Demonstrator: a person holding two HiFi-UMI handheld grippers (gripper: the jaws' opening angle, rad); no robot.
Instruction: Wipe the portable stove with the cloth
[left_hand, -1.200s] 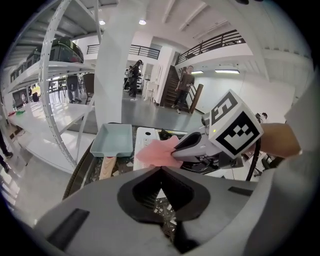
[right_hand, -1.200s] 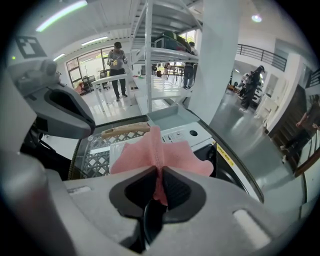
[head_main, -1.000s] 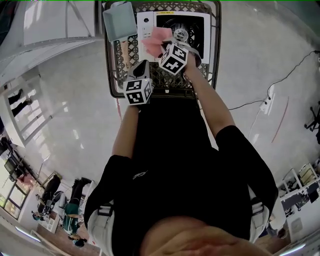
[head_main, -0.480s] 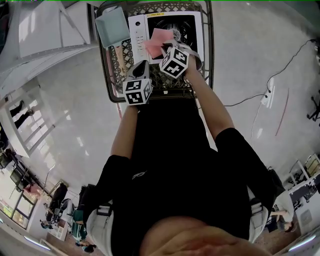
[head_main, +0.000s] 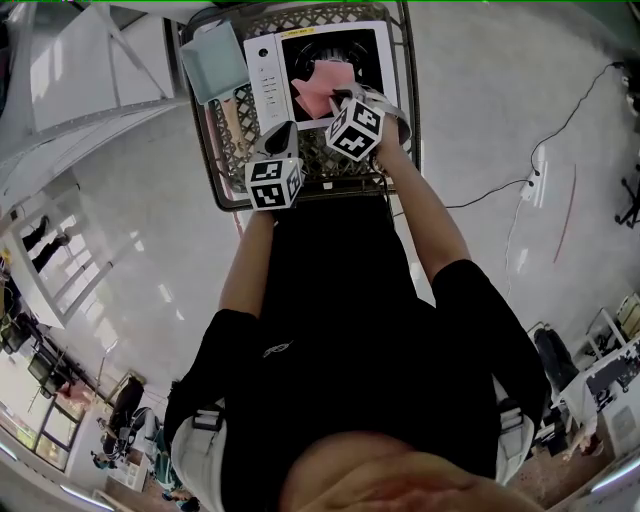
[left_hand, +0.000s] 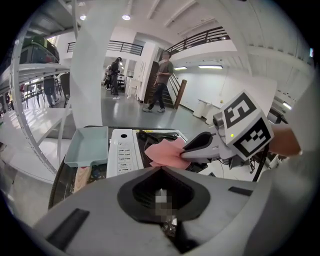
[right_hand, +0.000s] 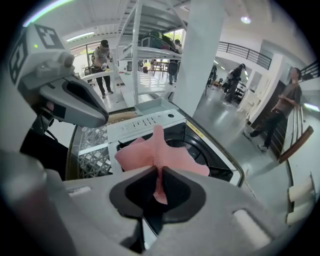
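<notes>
The portable stove (head_main: 268, 62) sits flat on a lattice-topped table (head_main: 224, 150). Its white control strip runs along the left side and its dark burner well lies to the right, so the whole top faces up for wiping. The pink cloth (right_hand: 156, 151) is over the near-left part of that well, pinched by one fold and fanned out beyond the jaws. This leaves a broad, loose face of fabric free to be dragged across the surface. Whether it already touches the stove cannot be told from these views. The right gripper (right_hand: 160, 176) has its jaws clenched on that fold, with the cloth's tail hanging down into the gap behind them. It reaches in from the near right and tilts toward the burner, which looks like the start of a stroke, not the end of one. The left gripper (left_hand: 161, 170) hovers near the stove's near-left corner. Its jaws are pressed together with nothing between them. It seems to be held back to keep out of the cloth's path, or to be ready to steady the stove if it slides. A pale teal tray (left_hand: 90, 144) lies just left of the stove at the far-left of the table, clear of the wiping area.
</notes>
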